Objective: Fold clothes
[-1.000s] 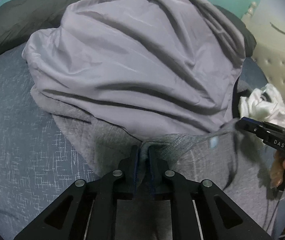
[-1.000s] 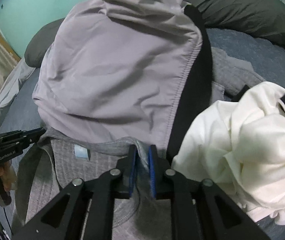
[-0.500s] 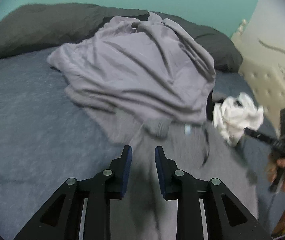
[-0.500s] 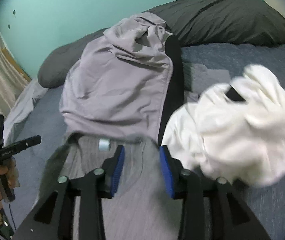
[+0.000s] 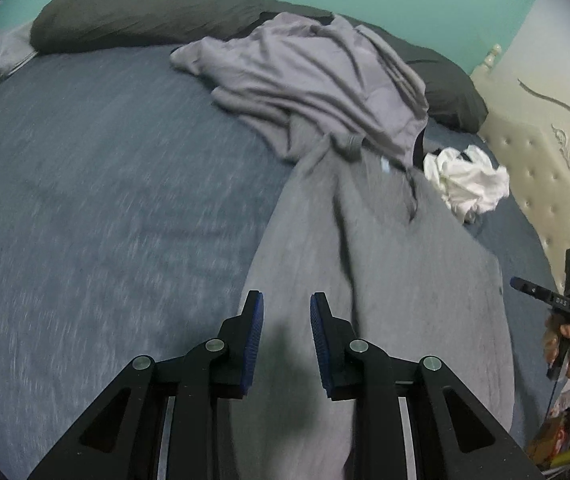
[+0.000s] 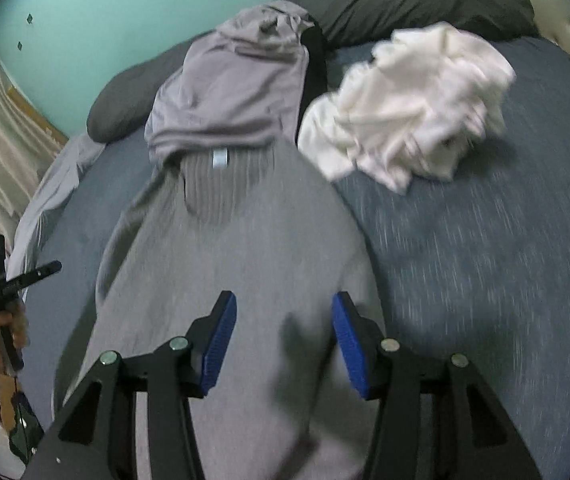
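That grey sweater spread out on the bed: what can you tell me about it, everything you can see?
The grey sweater is a soft, finely knitted top with a ribbed neck panel and a small pale label inside the collar. It lies stretched flat along the blue bedspread, neck away from the cameras, with a long crease and one sleeve trailing along its side. Its collar end is tucked under the lilac garment, and the crumpled white garment lies by its shoulder. Nothing grips it.
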`<state>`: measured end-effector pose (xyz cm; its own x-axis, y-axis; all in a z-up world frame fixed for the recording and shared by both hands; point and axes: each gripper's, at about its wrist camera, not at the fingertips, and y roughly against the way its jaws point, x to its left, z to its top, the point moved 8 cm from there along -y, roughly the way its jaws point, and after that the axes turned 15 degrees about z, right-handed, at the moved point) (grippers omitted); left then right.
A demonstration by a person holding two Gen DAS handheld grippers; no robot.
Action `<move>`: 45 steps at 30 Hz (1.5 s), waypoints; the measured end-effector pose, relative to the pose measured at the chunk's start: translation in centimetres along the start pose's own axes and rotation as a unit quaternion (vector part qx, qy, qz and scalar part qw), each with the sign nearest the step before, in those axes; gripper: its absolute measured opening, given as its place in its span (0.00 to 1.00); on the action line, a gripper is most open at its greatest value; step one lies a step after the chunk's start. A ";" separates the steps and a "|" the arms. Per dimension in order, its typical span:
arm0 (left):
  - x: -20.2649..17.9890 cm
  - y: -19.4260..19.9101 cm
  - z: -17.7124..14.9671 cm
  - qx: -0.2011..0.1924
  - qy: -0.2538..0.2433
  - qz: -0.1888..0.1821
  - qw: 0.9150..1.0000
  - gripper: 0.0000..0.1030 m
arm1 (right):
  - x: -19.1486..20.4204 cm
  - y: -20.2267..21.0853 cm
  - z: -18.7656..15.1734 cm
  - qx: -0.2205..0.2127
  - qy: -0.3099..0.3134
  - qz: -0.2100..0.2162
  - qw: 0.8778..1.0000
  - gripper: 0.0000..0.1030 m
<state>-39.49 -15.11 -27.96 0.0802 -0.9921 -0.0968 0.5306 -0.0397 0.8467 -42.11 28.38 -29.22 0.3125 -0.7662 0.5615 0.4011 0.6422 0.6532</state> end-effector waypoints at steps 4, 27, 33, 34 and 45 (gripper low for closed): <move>1.0 0.7 -3.3 0.013 0.007 0.004 1.000 0.26 | 0.1 1.3 -4.0 0.009 -0.018 -0.003 1.000 0.49; 1.1 4.1 -14.8 0.069 -0.008 -0.018 0.997 0.26 | 2.2 4.3 -13.8 0.044 -0.047 -0.002 0.998 0.49; 1.2 4.4 -16.1 0.077 -0.005 -0.025 0.997 0.26 | 2.9 4.6 -14.7 0.056 -0.034 0.000 0.998 0.48; 1.1 4.4 -16.3 0.079 -0.006 -0.027 0.997 0.26 | 3.0 4.6 -14.8 0.059 -0.031 -0.001 0.998 0.46; -0.1 3.7 -17.9 0.090 -0.028 -0.033 0.995 0.09 | 3.4 3.6 -16.1 0.079 -0.021 0.008 0.997 0.13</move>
<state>-22.44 -13.00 -34.19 0.0001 -0.9916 -0.1296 0.3730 -0.1202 0.9200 -25.71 27.72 -33.14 0.2795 -0.7569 0.5907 0.2555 0.6517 0.7142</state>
